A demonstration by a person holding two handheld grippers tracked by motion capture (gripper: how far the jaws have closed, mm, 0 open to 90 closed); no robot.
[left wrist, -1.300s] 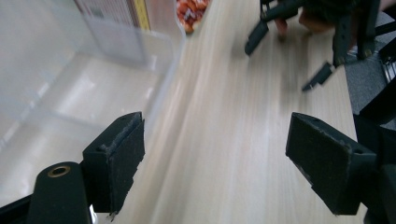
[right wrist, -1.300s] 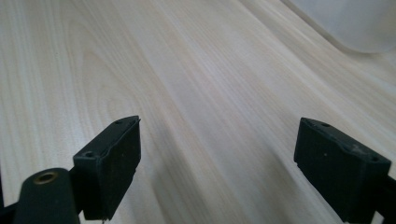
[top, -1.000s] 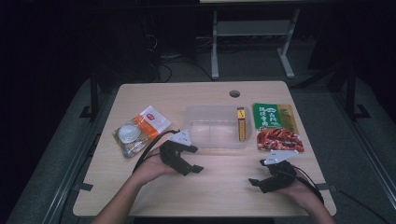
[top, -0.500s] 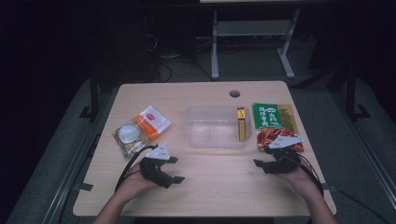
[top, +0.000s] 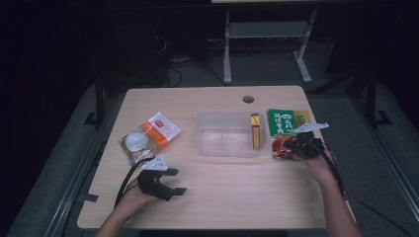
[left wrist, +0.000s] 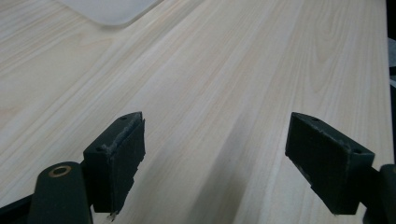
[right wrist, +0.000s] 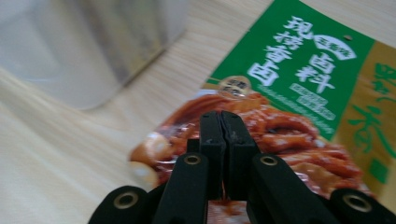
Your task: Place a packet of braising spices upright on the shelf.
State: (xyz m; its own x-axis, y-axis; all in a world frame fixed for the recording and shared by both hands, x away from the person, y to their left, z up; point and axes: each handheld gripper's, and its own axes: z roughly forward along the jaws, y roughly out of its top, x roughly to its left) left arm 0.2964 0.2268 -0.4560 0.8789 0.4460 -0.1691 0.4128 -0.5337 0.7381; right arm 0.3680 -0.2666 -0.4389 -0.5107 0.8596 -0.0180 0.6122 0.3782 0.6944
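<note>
A green and red seasoning packet (top: 286, 123) lies flat at the table's right, beside a clear plastic container (top: 225, 148). My right gripper (top: 290, 146) is at the packet's near edge. In the right gripper view its jaws are pressed together (right wrist: 223, 121) with a red sliver of the packet (right wrist: 303, 60) between them. My left gripper (top: 176, 181) rests near the front left of the table. It is open over bare wood (left wrist: 219, 163) and holds nothing.
A narrow yellow box (top: 255, 131) stands at the container's right end. An orange sachet (top: 160, 127) and a clear bag with a round white item (top: 134, 140) lie at the left. The container's wall (right wrist: 70, 46) sits close to the right gripper. A cable hole (top: 248, 99) is near the far edge.
My right gripper has moved forward to the packet's near edge and shut there. My left gripper has drawn back from the container toward the front left, still open.
</note>
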